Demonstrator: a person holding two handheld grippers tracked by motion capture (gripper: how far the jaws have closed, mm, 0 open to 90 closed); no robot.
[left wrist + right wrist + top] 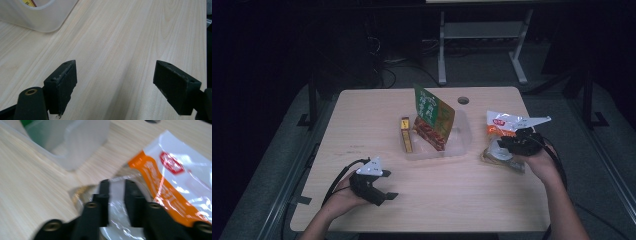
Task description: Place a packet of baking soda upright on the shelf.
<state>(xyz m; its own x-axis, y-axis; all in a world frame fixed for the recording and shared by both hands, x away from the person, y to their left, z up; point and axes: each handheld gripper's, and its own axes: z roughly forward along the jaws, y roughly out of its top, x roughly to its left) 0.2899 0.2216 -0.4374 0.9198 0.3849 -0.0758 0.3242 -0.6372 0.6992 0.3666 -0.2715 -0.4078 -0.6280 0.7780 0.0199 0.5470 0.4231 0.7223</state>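
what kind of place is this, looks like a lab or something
Probably a lab or workshop set up for recording handling tasks, not a home. A plain wooden table with a cable hole stands on grey carpet in a dark room, cables run across the floor behind it, and a metal stand rises beyond.

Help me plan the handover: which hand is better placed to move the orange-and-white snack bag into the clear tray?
Right. The right gripper already has its fingers closed on the snack bag beside the tray; the left gripper sits open over bare table.
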